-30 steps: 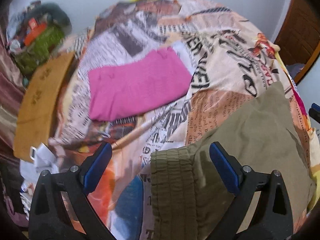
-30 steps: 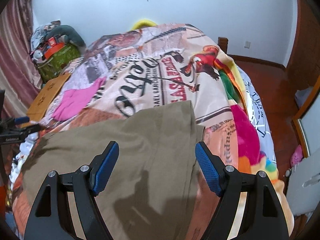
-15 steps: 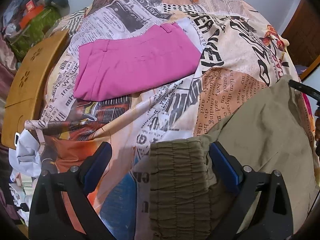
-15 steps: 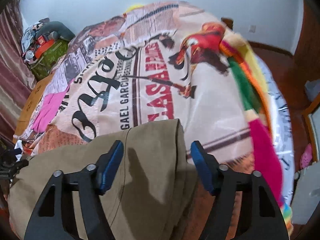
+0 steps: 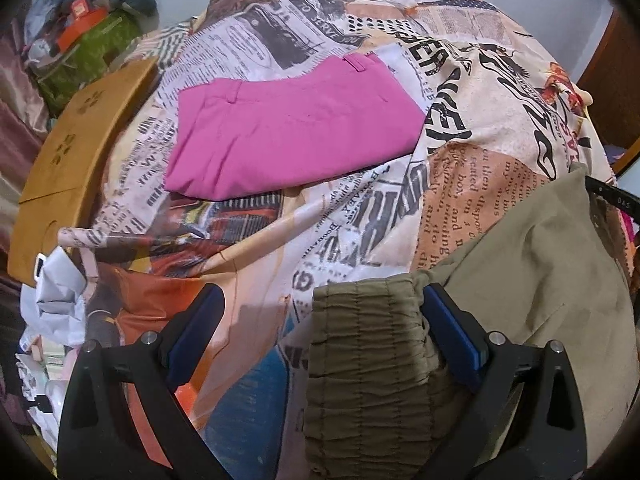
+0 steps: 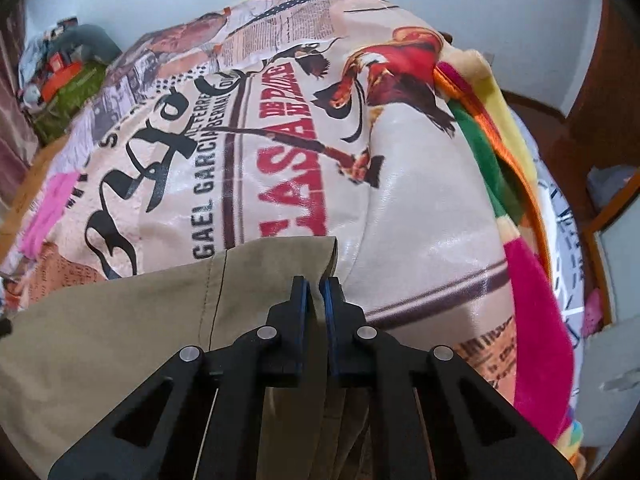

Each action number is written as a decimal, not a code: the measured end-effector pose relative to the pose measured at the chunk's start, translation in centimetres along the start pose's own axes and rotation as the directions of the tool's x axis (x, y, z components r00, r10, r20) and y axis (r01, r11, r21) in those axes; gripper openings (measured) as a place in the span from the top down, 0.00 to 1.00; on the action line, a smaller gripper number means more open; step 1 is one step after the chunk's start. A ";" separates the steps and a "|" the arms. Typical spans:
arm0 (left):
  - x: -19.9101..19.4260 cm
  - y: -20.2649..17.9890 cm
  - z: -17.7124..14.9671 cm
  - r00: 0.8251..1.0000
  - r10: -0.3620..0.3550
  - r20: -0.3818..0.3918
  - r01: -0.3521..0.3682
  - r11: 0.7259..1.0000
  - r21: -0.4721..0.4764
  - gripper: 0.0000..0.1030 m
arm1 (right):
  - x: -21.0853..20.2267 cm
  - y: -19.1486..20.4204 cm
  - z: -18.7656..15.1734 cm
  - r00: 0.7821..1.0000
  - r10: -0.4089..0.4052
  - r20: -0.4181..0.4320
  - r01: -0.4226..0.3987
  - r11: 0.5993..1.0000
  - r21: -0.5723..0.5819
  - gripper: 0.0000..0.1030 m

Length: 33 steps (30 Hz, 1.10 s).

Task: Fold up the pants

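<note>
- Olive pants (image 5: pixel 540 280) lie spread across the near part of the bed, on the printed bedspread (image 5: pixel 360 220), with the gathered elastic waistband (image 5: pixel 368 360) at the left end and the leg hem (image 6: pixel 280 256) at the right end.
- Right gripper (image 6: pixel 316 292) has its jaws together, clamped on the edge of the fabric close to the hem corner; the pinch sits at the very margin, so the hold looks thin.
- Left gripper (image 5: pixel 320 332) has its jaws wide apart, straddling the waistband; the right-hand pad (image 5: pixel 452 336) touches the bunched elastic, while the left-hand pad stands off over the bedspread.
- Step in hand, as I judge it: take hold of both ends before carrying one over the other.
- To do it well, centre the left jaws on the waistband and close on all layers of the elastic, not only the top ruffle.
- Lift both ends level and keep the cloth lightly taut, so the fold line falls straight across the legs.
- Risk: the hem could slip from so shallow a bite.
- Pink folded pants (image 5: pixel 292 136) lie farther up the bed, well apart from the olive pair; keep the fold clear of them.
</note>
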State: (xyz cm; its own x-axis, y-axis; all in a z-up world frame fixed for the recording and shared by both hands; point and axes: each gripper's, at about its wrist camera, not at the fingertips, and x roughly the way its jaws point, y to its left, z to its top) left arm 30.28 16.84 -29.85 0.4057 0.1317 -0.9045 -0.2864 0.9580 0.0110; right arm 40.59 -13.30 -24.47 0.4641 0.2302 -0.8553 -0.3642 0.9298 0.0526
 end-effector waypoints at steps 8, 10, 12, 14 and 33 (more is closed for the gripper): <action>-3.3 -0.7 0.5 0.995 0.079 0.053 -0.083 0.994 0.070 0.03 | -4.6 1.1 0.7 0.999 0.044 -0.015 -0.044 0.999 -0.030 0.75; -4.8 -1.0 0.9 0.995 0.058 0.083 -0.065 0.995 0.078 0.03 | -6.2 2.0 0.6 0.997 0.076 0.012 -0.076 0.996 -0.045 0.54; -6.1 -1.5 1.4 0.994 0.024 0.107 -0.033 0.996 0.086 0.03 | -7.9 3.0 0.4 0.993 0.109 0.036 -0.106 0.992 -0.066 0.43; -6.8 -2.1 1.7 0.994 -0.009 0.113 -0.002 0.995 0.096 0.03 | -8.9 4.3 0.4 0.988 0.152 0.035 -0.149 0.985 -0.083 0.35; -2.1 -6.1 -0.8 0.995 -0.067 -0.072 0.080 0.980 0.183 0.03 | -5.1 14.8 -5.2 0.943 0.252 -0.219 -0.302 0.924 -0.234 0.21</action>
State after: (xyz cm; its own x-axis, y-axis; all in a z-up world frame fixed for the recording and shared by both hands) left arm 30.43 10.54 -28.38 0.3604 0.0480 -0.9316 -0.0890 0.9959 0.0169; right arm 28.59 -2.26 -22.00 0.1691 0.3887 -0.9057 -0.6655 0.7229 0.1859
